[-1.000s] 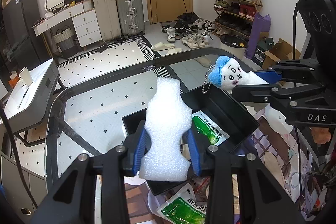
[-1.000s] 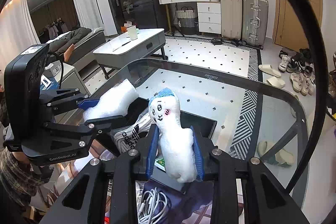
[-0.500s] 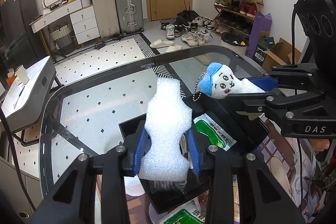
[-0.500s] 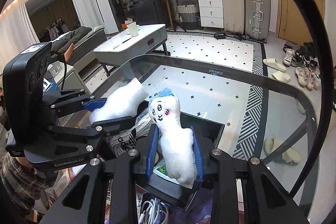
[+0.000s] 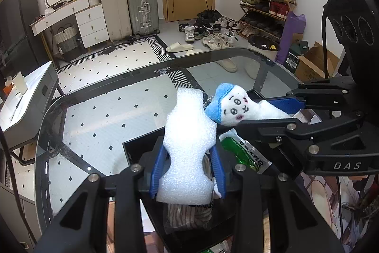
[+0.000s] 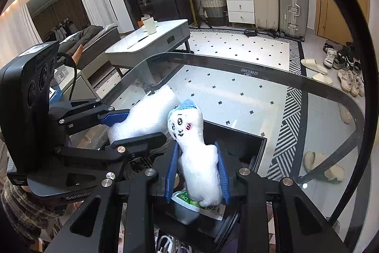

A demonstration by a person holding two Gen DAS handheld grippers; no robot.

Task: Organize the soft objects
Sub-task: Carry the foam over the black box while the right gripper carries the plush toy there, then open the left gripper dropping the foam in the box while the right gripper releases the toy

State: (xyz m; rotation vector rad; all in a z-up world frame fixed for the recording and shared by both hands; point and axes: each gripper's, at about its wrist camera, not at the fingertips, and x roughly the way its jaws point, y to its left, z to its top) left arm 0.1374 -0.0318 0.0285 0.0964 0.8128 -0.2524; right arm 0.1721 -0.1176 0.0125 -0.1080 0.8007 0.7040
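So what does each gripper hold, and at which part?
Left gripper pinches the foam piece at its waist; right gripper clamps the plush toy by its lower body.

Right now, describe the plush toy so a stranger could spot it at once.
Start at the glass table, then the black bin on it. Above the bin, the right hand-held gripper clamps the plush toy. Unlike the plain foam block beside it, it has a stitched face and a blue cap.
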